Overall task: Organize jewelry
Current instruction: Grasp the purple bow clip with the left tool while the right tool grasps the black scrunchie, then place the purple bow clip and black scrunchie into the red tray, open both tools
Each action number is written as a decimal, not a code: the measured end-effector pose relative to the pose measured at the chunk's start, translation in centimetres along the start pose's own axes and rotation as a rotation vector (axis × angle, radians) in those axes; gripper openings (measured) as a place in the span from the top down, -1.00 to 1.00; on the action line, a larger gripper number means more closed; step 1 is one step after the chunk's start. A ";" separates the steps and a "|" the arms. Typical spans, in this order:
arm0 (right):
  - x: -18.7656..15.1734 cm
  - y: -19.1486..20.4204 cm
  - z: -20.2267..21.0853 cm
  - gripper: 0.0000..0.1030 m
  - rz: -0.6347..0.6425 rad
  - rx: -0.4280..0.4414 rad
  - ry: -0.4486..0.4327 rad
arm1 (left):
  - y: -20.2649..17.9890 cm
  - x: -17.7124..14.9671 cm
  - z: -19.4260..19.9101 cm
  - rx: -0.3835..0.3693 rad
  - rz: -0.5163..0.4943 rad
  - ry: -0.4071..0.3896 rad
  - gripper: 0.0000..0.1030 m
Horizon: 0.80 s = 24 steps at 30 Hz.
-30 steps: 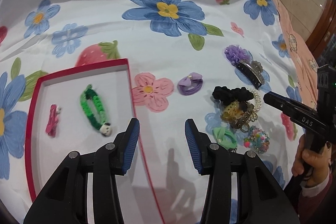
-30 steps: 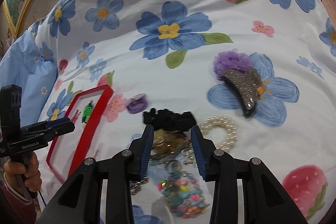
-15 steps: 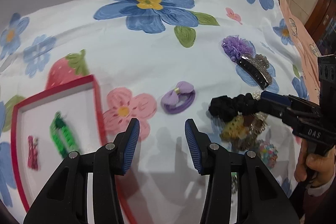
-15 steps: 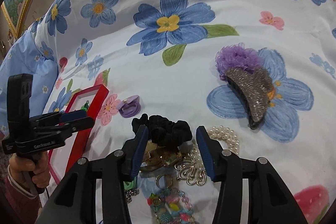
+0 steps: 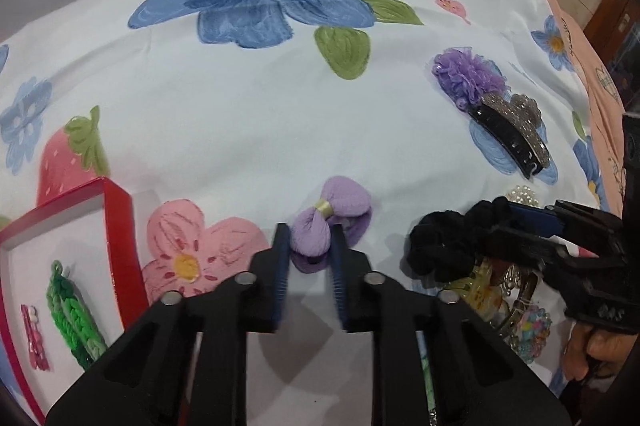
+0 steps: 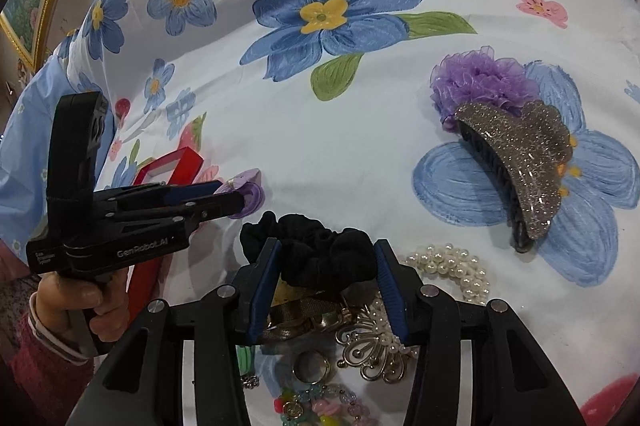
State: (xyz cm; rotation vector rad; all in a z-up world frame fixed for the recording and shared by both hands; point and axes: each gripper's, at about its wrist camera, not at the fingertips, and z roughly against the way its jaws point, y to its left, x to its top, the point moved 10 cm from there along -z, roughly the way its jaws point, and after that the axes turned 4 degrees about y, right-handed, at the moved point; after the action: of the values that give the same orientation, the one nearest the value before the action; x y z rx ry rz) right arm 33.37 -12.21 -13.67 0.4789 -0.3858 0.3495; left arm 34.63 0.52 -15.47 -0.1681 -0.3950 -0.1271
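1. While my left gripper [image 5: 309,246] is pinching the purple bow hair tie [image 5: 328,216] on the floral bedsheet [image 5: 224,130], its own body is hiding the tie's lower loop.
2. My right gripper [image 6: 325,268] is closing its jaws around the black scrunchie [image 6: 312,246], which is covering part of the jewelry pile [image 6: 360,338].
3. Only the left view is showing inside the red tray [image 5: 120,226]: a green bracelet [image 5: 72,314] and a pink clip [image 5: 34,338].
4. Open sheet is lying beyond both grippers.

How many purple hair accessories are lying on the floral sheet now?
2. The purple bow hair tie sits between the left gripper's pads near the red box. The purple ruffled flower lies beside the glitter claw clip. The pile may hide more.
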 end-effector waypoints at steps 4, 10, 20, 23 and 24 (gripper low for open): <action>-0.1 0.1 0.2 0.65 0.010 -0.018 -0.010 | -0.4 -0.1 0.6 -0.002 -0.013 -0.015 0.83; 0.4 0.7 1.9 0.75 0.015 -0.030 -0.070 | 0.1 -0.8 3.2 -0.031 0.029 -0.060 0.84; 0.2 3.8 3.9 0.75 0.035 0.003 -0.119 | 2.1 -4.2 7.7 -0.057 0.139 -0.125 0.84; -0.1 4.8 4.1 0.75 0.043 0.013 -0.124 | 2.6 -5.4 8.7 -0.062 0.168 -0.138 0.84; -0.2 5.3 4.2 0.75 0.048 0.020 -0.125 | 2.8 -5.7 8.9 -0.061 0.171 -0.140 0.84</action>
State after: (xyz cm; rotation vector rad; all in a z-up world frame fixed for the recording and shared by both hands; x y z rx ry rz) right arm 29.91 -9.99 -8.35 0.5132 -0.5158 0.3711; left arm 26.49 5.40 -9.98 -0.2707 -0.5146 0.0418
